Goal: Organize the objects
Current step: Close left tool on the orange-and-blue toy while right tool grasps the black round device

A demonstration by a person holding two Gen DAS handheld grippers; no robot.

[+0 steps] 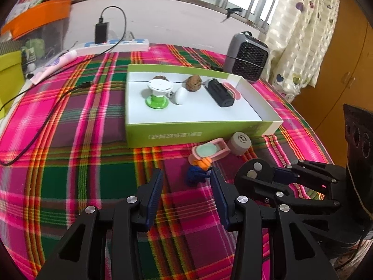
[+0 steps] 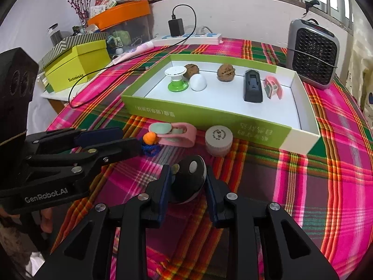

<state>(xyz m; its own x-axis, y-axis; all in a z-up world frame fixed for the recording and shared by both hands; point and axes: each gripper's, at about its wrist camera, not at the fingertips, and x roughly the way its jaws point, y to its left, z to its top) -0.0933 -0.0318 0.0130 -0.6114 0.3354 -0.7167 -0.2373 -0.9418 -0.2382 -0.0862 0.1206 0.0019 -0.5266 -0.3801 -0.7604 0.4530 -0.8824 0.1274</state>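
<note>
Black round puck (image 2: 186,182) on edge, clamped between right gripper (image 2: 186,186) pads; left gripper (image 1: 186,189) agape

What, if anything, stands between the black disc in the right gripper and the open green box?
The grey round container and the pink clip lie on the cloth before the green box; the black disc must clear its near wall.

Legible markings: one brand clear, the rest partial or unreadable.

"GenRobot.AI" in pale letters on the side of the left gripper (image 2: 139,148), right wrist view. Yellow-green lidded box (image 2: 77,68) off the cloth's far left edge carries small dark lettering, too small to read. Green tray (image 1: 186,133): white Chinese characters along its near wall, upside down, unreadable. Round grey cap (image 2: 218,136) bears a printed mark, illegible.
</note>
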